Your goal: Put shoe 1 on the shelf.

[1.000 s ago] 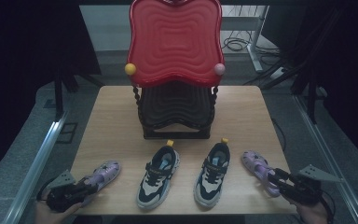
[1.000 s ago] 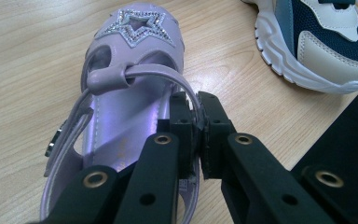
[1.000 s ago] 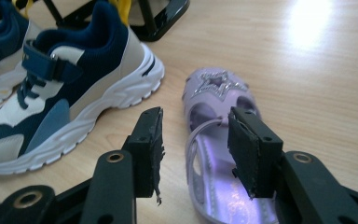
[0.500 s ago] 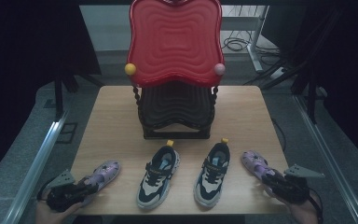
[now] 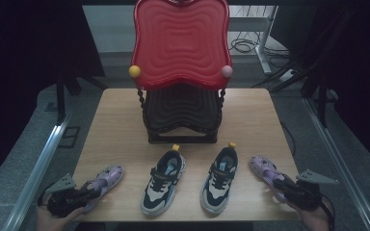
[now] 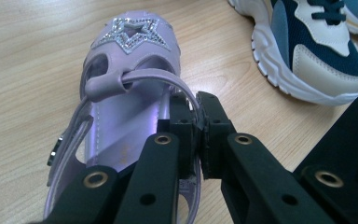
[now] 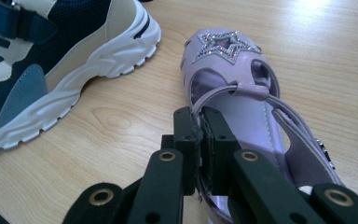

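Both purple sandals sit at the outer ends of the shoe row near the front edge of the table (image 5: 120, 115), and each is pinched only by a thin side wall. That is the weak spot, I'd say: lift too quickly and the soft upper could fold or slide out of the pads, dropping a sandal onto the sneakers (image 5: 164, 180) beside it or off the table edge. The left tool (image 6: 199, 122) is clenched on the inner side wall of the left sandal (image 6: 130, 60), jaws almost together. The right tool (image 7: 199, 126) has just been closing and now grips the side of the right sandal (image 7: 233, 60) the same way, where the strap meets it. The red rack (image 5: 180, 43) stands well behind
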`<control>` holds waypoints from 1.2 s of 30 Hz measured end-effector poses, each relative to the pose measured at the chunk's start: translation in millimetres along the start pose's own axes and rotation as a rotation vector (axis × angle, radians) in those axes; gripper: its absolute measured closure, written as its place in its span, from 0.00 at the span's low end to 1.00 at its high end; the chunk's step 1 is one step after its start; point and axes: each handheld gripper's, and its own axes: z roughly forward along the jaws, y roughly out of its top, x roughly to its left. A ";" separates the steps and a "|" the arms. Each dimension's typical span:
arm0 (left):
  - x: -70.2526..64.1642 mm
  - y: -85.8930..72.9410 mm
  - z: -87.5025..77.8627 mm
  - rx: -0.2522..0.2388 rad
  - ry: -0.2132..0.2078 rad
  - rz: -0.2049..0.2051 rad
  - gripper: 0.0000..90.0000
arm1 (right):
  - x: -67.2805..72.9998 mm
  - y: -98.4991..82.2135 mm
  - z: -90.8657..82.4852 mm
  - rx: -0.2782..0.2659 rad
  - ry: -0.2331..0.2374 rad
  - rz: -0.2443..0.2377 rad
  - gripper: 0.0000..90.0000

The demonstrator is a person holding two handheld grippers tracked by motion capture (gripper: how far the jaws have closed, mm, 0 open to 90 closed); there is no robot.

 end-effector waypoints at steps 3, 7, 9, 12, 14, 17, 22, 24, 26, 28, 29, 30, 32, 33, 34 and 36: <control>1.4 1.7 -0.4 -0.017 -0.005 -0.012 0.96 | -0.9 0.7 -0.7 -0.016 -0.005 0.017 0.96; 3.8 5.8 -1.3 -0.049 -0.008 -0.033 0.96 | -2.0 1.7 -1.5 -0.040 -0.003 0.038 0.96; 4.7 7.0 -1.4 -0.057 -0.008 -0.039 0.96 | -2.0 2.1 -1.8 -0.045 -0.001 0.043 0.96; 7.9 12.6 -1.2 -0.089 -0.002 -0.071 0.96 | -2.7 4.1 -4.2 -0.073 0.004 0.058 0.96; 8.2 16.5 -1.7 -0.109 -0.008 -0.076 0.96 | -3.0 5.3 -5.7 -0.085 0.006 0.063 0.96; 7.1 24.1 -3.4 -0.137 -0.011 -0.075 0.96 | -3.1 7.8 -7.9 -0.108 0.008 0.073 0.96; 5.8 37.6 -8.7 -0.185 -0.017 -0.073 0.96 | -2.1 15.4 -12.6 -0.159 0.011 0.085 0.96; 5.8 40.2 -9.6 -0.195 -0.020 -0.073 0.96 | -0.3 20.3 -15.2 -0.184 0.020 0.086 0.96; 5.1 45.7 -11.0 -0.213 -0.024 -0.073 0.96 | 1.0 23.2 -16.2 -0.199 0.022 0.088 0.96; 3.6 51.2 -12.0 -0.226 -0.024 -0.068 0.96 | 3.5 29.4 -18.2 -0.220 0.028 0.086 0.96; 2.8 53.8 -12.4 -0.231 -0.026 -0.065 0.96 | 6.0 35.8 -19.1 -0.239 0.031 0.081 0.96; 2.0 56.4 -12.6 -0.237 -0.027 -0.064 0.96 | 6.0 35.8 -19.1 -0.239 0.031 0.081 0.96; 0.2 61.1 -13.2 -0.247 -0.031 -0.058 0.96 | 9.1 41.3 -19.3 -0.252 0.036 0.082 0.96; -0.7 63.3 -13.6 -0.252 -0.034 -0.056 0.96 | 10.3 43.5 -18.7 -0.262 0.036 0.079 0.96; -2.0 67.6 -14.4 -0.261 -0.042 -0.053 0.96 | 13.0 47.5 -17.3 -0.274 0.044 0.082 0.96; -2.6 69.7 -14.4 -0.267 -0.047 -0.054 0.96 | 14.9 51.3 -15.1 -0.280 0.057 0.082 0.96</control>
